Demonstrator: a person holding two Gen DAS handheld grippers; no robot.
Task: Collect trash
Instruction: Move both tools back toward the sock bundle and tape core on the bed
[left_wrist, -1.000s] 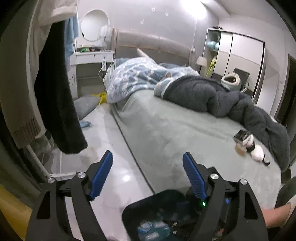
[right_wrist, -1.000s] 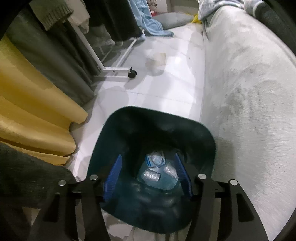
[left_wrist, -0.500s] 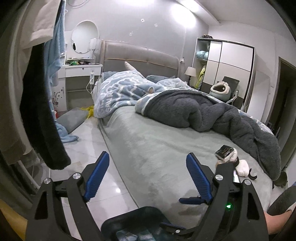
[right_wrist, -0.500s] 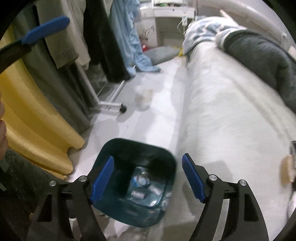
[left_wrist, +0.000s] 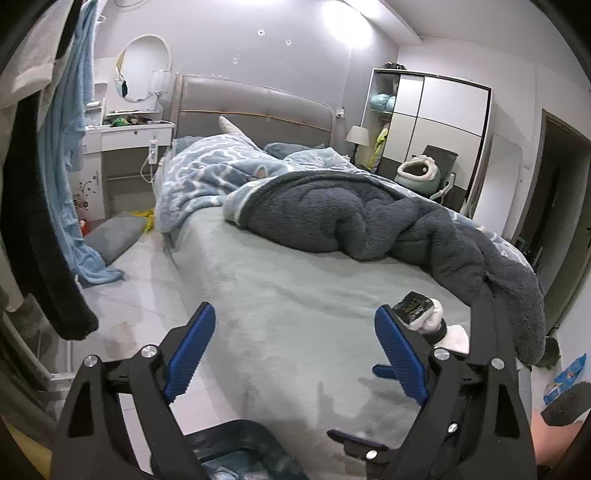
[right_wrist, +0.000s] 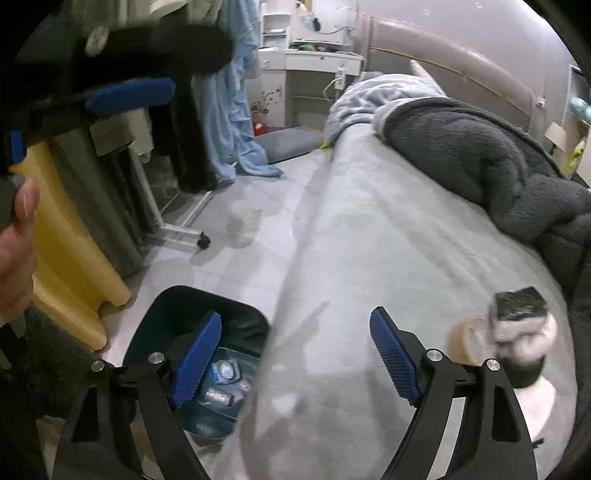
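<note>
**Between drops: both claws empty, next litter waits on the bed**

We hold the left claw spread wide with nothing between its blue pads; its jaws have just been opening a little further. Our right claw is spread as well, its jaws having just been opening, and it too carries nothing. Below it the dark bin stands on the tiled floor, close against the side of the bed, with clear plastic trash already lying in its bottom.

We judge that one deposit is done and we are turning to the next piece. Near the foot of the bed lies a small cluster of litter: a dark crumpled wrapper on top of something white, just beside the dark fleece blanket. In the right wrist view it is blurred, so we cannot tell exactly what it is made of.

The next move calls for carrying a spread claw over the bedcover to that cluster, lowering the pads on either side of it, and pinching it without catching the blanket or sheet.
</note>
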